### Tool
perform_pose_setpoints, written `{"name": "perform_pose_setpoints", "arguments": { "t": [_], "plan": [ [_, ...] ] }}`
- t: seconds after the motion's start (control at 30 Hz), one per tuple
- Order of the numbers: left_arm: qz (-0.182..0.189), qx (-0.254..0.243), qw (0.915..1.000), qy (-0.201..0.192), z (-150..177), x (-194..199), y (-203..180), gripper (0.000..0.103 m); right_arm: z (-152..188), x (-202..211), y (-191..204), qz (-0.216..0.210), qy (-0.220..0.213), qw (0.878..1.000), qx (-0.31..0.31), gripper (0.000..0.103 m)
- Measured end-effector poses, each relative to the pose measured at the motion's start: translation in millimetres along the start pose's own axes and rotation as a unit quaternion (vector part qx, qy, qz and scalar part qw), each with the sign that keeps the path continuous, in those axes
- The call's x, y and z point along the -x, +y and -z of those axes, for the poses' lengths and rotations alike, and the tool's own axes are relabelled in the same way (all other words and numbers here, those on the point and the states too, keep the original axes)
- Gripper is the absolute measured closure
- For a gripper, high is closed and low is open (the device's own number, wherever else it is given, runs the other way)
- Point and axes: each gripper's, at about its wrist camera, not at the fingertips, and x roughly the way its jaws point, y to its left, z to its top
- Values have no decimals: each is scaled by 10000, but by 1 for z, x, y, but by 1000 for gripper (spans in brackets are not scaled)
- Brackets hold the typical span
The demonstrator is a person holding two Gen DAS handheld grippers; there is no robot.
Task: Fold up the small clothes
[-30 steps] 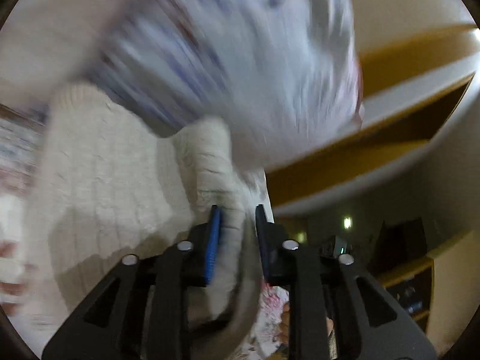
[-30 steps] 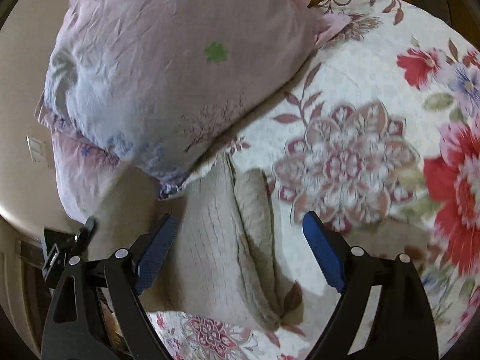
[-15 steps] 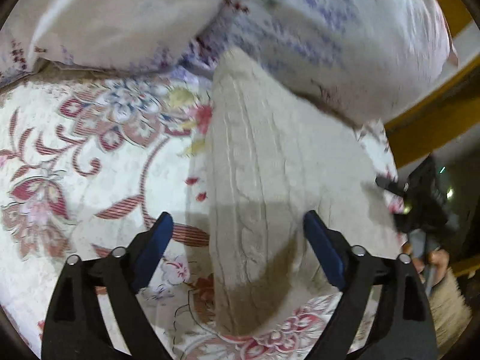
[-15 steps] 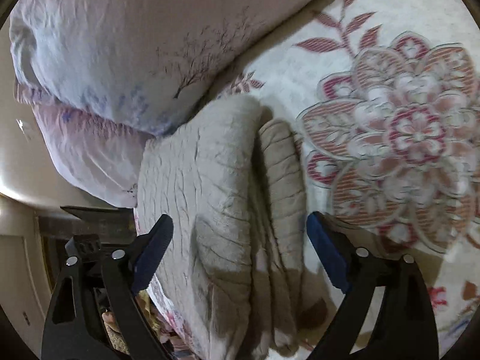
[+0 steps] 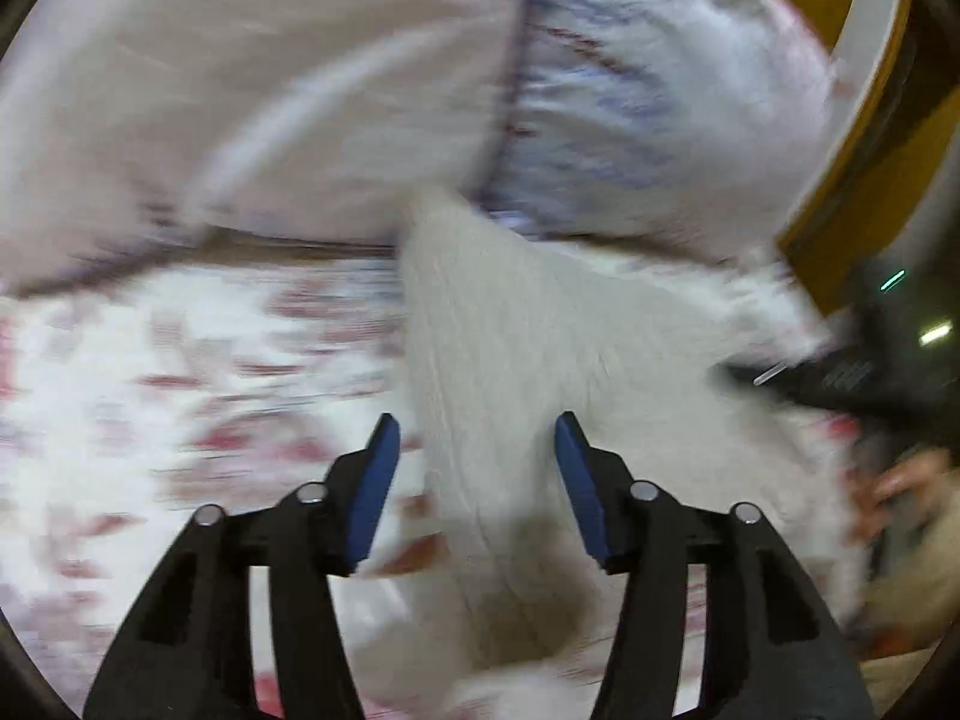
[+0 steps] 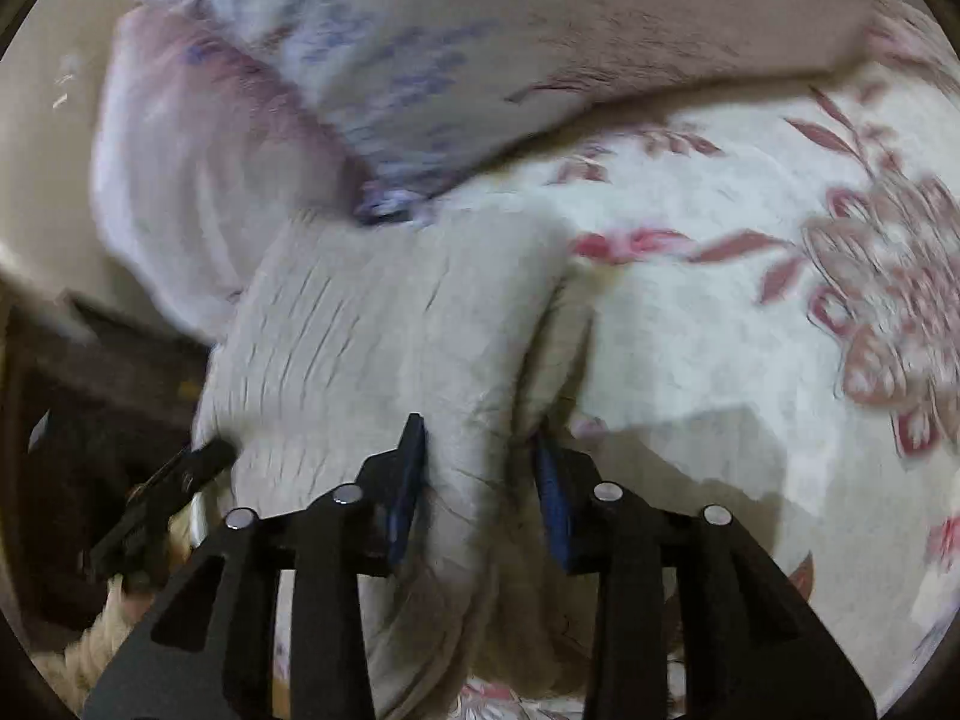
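Looking along my left gripper (image 5: 474, 450), I saw its blue pads (image 5: 378, 480) spread apart, straddling the left edge of the folded cream knit garment (image 5: 528, 372) without clamping it. That picture was heavily smeared, so fine detail escaped me. The garment lay on the floral bedspread (image 5: 150, 396), its far end pushed up against the pale pillows (image 5: 300, 108) at the head of the bed.

My right gripper (image 6: 477, 468) also had its fingers parted, though less widely, with a raised ridge of the same garment (image 6: 372, 348) sitting between them; whether the pads (image 6: 408, 480) pressed the cloth I could not tell. A second, narrower fold lay just to the right of that ridge, touching the bedspread (image 6: 720, 330). The left gripper's black tip (image 6: 192, 468) showed at the garment's left edge. Pillows (image 6: 420, 60) filled the background.
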Motion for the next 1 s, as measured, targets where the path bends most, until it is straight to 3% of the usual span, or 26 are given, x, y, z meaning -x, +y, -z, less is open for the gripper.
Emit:
{"name": "perform_pose_setpoints", "arguments": {
  "t": [0.07, 0.1, 0.13, 0.17, 0.2, 0.27, 0.37, 0.4, 0.43, 0.5, 0.63, 0.77, 0.87, 0.9, 1.0],
  "plan": [
    [-278, -44, 9996, -28, 10, 11, 22, 28, 1, 14, 0, -42, -469, 9988, -145, 61],
    [-300, -24, 9995, -62, 15, 15, 27, 26, -1, 12, 5, -73, -470, 9988, -144, 55],
    [-306, 2, 9995, -73, 16, 17, 32, 21, -3, 7, 8, -61, -353, 9993, -91, 56],
    [-315, 51, 9995, -53, 22, 20, 34, 16, -3, -8, 16, 450, -137, 9988, 114, 64],
    [-348, 82, 9994, -24, 31, 23, 39, 13, -3, -17, 18, 909, -45, 9956, 239, 81],
    [-513, 98, 9986, 41, 46, 26, 36, 2, -1, -16, 12, 1188, -242, 9926, -12, 81],
    [-697, 4, 9973, 225, 71, 32, 32, 2, 14, 13, 26, 1435, -701, 9871, 89, 80],
    [-713, -9, 9969, 322, 75, 29, 29, 2, 22, 24, 31, 1522, -815, 9847, 236, 71],
    [-710, -16, 9967, 386, 79, 26, 25, 2, 32, 35, 36, 1614, -926, 9819, 349, 46],
    [-647, -31, 9966, 515, 89, 22, 21, 2, 61, 60, 39, 1776, -1144, 9758, 556, 15],
    [-543, 39, 9957, 752, 98, 11, 14, 2, 117, 64, 40, 1864, -913, 9741, 891, 15],
    [-498, 25, 9931, 1060, 105, -4, 5, 2, 145, 15, 50, 2263, -229, 9671, 1136, 15],
    [-694, -46, 9905, 1189, 109, -11, -1, 2, 151, -3, 57, 2495, -112, 9611, 1180, 9],
    [-771, -78, 9893, 1233, 110, -12, -3, 2, 150, -7, 60, 2619, -101, 9573, 1217, 2],
    [-811, -35, 9875, 1349, 110, -12, -3, 2, 148, -21, 64, 2927, 134, 9489, 1172, 1]
  ]
}}
